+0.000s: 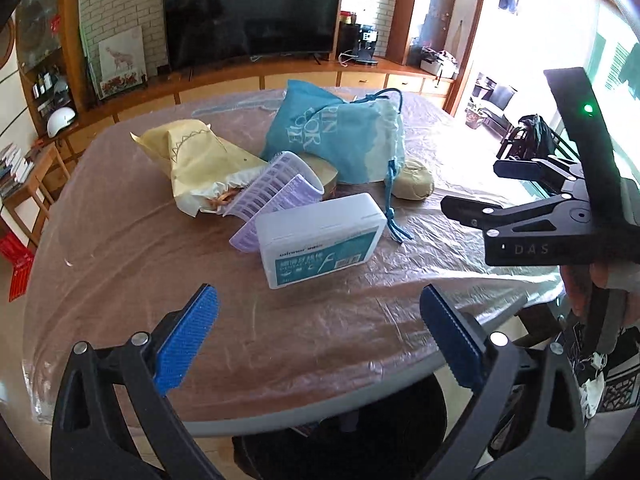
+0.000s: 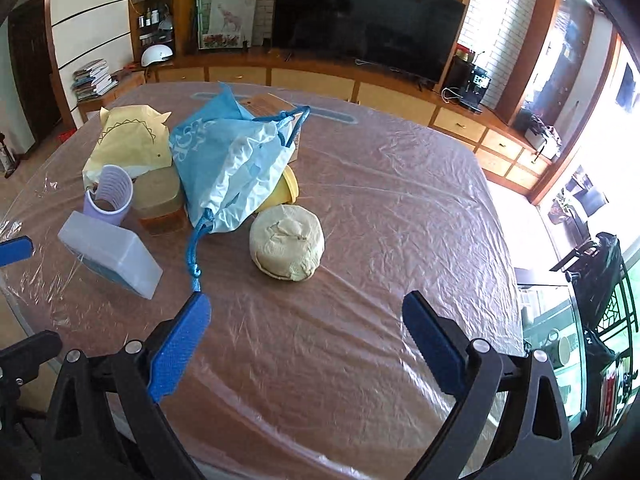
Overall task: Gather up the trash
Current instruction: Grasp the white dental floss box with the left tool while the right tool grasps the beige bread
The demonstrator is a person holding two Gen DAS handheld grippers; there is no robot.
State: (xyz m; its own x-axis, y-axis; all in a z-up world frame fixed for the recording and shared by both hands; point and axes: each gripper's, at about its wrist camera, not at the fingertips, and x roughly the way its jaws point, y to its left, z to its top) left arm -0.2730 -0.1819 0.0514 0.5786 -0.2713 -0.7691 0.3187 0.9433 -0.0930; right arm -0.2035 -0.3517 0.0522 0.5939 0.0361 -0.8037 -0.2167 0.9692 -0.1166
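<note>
On the plastic-covered table (image 1: 120, 240) lie a white dental-floss box (image 1: 320, 236), a curled lilac plastic sheet (image 1: 272, 192), a yellow paper bag (image 1: 196, 160), a blue drawstring bag (image 1: 336, 132) and a beige crumpled wad (image 1: 414, 180). My left gripper (image 1: 320, 340) is open and empty, just short of the white box. My right gripper (image 2: 308, 340) is open and empty, in front of the beige wad (image 2: 287, 248). The right view also shows the box (image 2: 116, 260), lilac sheet (image 2: 110, 196), blue bag (image 2: 232, 160), yellow bag (image 2: 128, 140) and an amber container (image 2: 160, 200).
The right gripper's body (image 1: 560, 208) stands at the right in the left wrist view. A TV (image 1: 252, 16) on a wooden cabinet stands behind the table. A dark chair (image 1: 360, 436) sits under the table's near edge. A black rack (image 2: 600, 280) stands at the right.
</note>
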